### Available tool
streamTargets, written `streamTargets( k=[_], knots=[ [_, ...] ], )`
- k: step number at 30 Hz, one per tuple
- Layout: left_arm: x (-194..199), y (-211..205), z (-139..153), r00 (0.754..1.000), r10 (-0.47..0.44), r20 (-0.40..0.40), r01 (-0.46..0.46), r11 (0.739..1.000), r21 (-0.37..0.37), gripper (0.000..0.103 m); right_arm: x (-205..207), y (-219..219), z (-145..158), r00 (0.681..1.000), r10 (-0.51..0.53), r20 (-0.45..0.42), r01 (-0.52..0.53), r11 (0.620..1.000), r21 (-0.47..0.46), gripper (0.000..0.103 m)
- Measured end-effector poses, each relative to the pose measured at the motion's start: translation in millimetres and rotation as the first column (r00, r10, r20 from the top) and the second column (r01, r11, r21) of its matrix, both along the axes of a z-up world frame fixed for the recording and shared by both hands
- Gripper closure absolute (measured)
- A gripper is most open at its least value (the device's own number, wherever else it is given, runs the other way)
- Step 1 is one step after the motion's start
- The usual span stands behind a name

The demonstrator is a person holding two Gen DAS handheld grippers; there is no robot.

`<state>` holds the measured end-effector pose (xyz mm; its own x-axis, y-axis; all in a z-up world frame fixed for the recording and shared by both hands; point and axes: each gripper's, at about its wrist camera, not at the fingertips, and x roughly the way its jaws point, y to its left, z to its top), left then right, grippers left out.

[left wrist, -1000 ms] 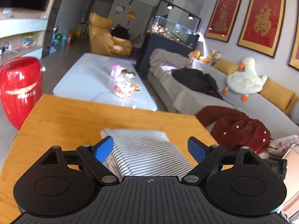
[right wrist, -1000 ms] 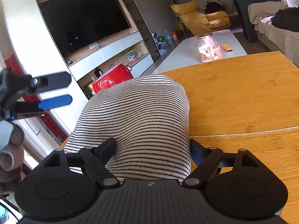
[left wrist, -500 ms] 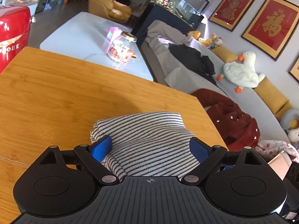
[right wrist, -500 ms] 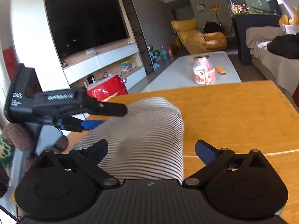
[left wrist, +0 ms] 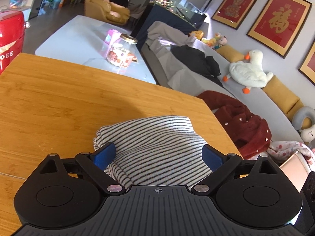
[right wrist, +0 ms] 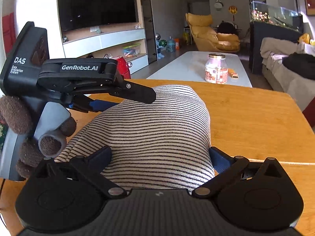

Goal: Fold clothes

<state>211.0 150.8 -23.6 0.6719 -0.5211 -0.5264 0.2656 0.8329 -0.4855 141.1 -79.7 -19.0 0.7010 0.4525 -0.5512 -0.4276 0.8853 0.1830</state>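
Both your left gripper (left wrist: 158,155) and right gripper (right wrist: 160,158) have just spread wide, seemingly releasing the striped garment (right wrist: 157,133), bundled toward the wooden table's (right wrist: 256,118) 6 o'clock edge.

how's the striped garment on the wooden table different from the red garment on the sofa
The striped garment is black-and-white knit, folded into a compact bundle on the wooden table. The red garment is plain dark red and fuzzy with small pale studs, lying crumpled and unfolded on the grey sofa. The striped garment sits between open gripper fingers; nothing touches the red one. Both are soft clothing.
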Motion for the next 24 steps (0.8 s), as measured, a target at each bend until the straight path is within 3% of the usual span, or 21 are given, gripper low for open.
streamTargets(
  k=[4, 6, 9, 15, 20, 24],
  knots=[
    [-1, 4, -2, 1.000, -0.002, 0.004, 0.002, 1.000, -0.015, 0.005, 14, -32, -12, 0.988, 0.046, -0.148, -0.011, 0.973, 0.233, 0.000],
    [-1, 7, -4, 1.000, -0.006, 0.005, 0.006, 1.000, -0.028, 0.005, 18, -43, -12, 0.982, 0.087, -0.169, -0.038, 0.961, 0.272, 0.000],
    [-4, 10, -2, 1.000, -0.002, 0.009, 0.003, 0.999, -0.036, 0.005, 18, -54, -9, 0.984, 0.082, -0.160, -0.039, 0.965, 0.258, 0.000],
    [-33, 12, 21, 0.998, 0.041, 0.053, -0.041, 0.999, 0.007, 0.005, 21, -57, -4, 0.992, 0.058, -0.110, -0.042, 0.988, 0.146, 0.001],
    [-64, 14, 27, 0.992, 0.089, 0.085, -0.098, 0.990, 0.106, 0.005, 9, -50, 6, 0.990, 0.126, -0.070, -0.119, 0.989, 0.092, 0.006],
    [-71, 17, 18, 0.995, 0.082, 0.063, -0.091, 0.984, 0.150, 0.007, 11, -58, 32, 0.989, 0.148, -0.010, -0.147, 0.985, 0.095, 0.006]
  ],
)
